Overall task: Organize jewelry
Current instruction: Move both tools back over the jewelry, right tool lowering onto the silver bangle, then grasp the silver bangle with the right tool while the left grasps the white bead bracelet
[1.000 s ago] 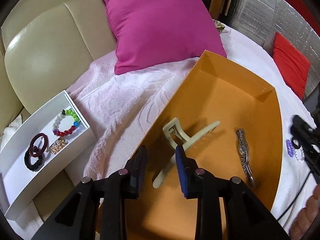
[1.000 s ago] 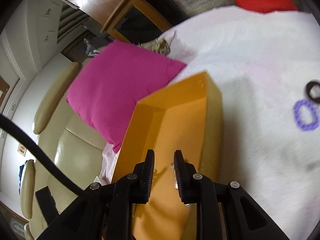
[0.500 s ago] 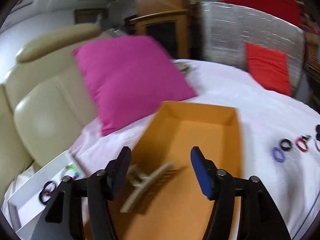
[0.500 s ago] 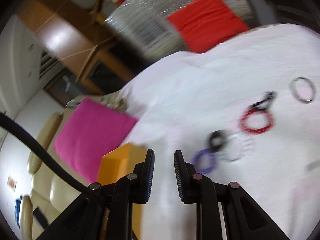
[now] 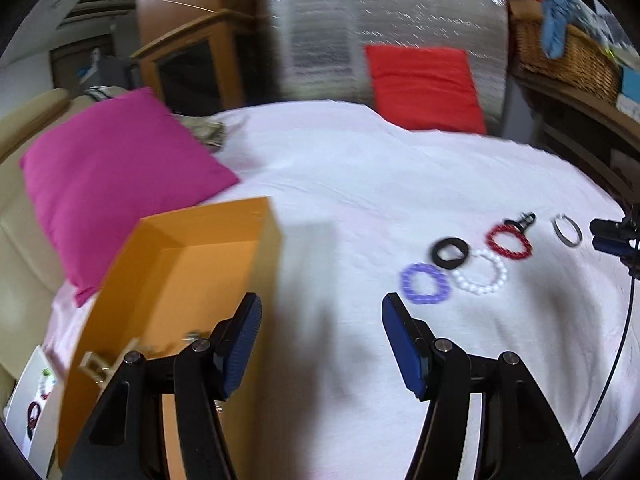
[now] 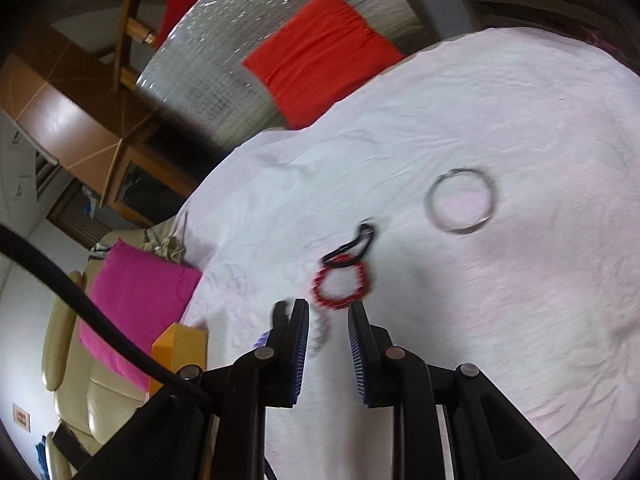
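Observation:
Loose jewelry lies on the white bedspread: a purple bead bracelet [image 5: 425, 283], a black ring [image 5: 451, 253], a white bead bracelet [image 5: 482, 273], a red bead bracelet [image 5: 509, 242], a black clip [image 5: 522, 220] and a silver bangle [image 5: 567, 231]. My left gripper [image 5: 320, 324] is wide open and empty, above the bedspread between the orange box [image 5: 168, 280] and the bracelets. My right gripper [image 6: 328, 340] is partly open and empty, just short of the red bracelet [image 6: 342, 286]; the silver bangle [image 6: 460, 200] lies further right. The right gripper also shows in the left wrist view [image 5: 612, 240].
The orange box holds a beige hair claw [image 5: 96, 362], mostly hidden. A white tray [image 5: 32, 408] with bracelets sits at the lower left. A magenta pillow [image 5: 116, 172] leans on the beige sofa. A red cushion [image 5: 420, 84] lies at the back.
The left gripper let go of the hair claw, opened wide and swung right towards the bracelets. The right gripper swung from the orange box to the red bracelet and opened a little.

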`<state>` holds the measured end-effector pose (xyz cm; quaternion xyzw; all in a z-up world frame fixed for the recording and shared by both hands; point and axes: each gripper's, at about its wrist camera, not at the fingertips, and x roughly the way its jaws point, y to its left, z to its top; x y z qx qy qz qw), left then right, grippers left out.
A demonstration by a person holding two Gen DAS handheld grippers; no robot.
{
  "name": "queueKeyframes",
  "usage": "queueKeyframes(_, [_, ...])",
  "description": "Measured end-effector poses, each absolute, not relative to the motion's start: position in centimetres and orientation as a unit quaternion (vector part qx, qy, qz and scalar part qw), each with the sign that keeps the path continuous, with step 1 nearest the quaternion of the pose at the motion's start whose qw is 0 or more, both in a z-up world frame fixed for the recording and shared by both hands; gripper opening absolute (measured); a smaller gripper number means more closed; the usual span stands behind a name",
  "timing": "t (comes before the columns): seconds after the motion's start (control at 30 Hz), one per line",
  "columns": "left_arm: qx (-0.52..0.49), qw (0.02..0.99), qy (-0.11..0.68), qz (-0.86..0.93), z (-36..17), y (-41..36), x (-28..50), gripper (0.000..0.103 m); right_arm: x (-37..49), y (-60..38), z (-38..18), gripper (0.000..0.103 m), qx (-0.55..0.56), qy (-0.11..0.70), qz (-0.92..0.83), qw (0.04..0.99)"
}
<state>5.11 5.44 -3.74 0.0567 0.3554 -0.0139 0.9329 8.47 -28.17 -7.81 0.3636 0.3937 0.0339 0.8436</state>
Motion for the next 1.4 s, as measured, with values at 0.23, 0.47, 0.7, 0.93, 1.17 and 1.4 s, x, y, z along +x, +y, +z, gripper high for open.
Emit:
queueKeyframes(0.23, [0.090, 0.924, 0.364, -0.076, -5.7, -0.1, 6.6, 0.063, 9.0, -33.8, -9.5, 0.023, 0.404, 0.393, -0.003, 0.826])
queueKeyframes(0.47, [0.089, 0.911, 0.369, -0.159, -7.3, -4.2, 8.0, 0.063, 9.8, -38.0, -11.4, 0.023, 0.442, 0.389, -0.049, 0.807])
queueKeyframes(0.7, [0.047, 0.903, 0.379, -0.199, -8.4, -5.1, 9.8, 0.061, 12.2, -39.5, -12.4, 0.023, 0.443, 0.392, -0.081, 0.803])
queueKeyframes(0.93, [0.030, 0.876, 0.411, -0.252, -10.1, -6.5, 11.0, 0.062, 14.6, -38.0, -12.3, 0.058, 0.381, 0.407, -0.102, 0.823])
queueKeyframes(1.17, [-0.009, 0.862, 0.425, -0.276, -10.6, -6.1, 11.5, 0.042, 16.4, -34.8, -12.4, 0.070, 0.283, 0.429, -0.116, 0.850])
queueKeyframes(1.4, [-0.014, 0.834, 0.452, -0.317, -10.9, -7.4, 11.1, 0.007, 16.5, -32.2, -12.5, 0.038, 0.163, 0.434, -0.167, 0.870])
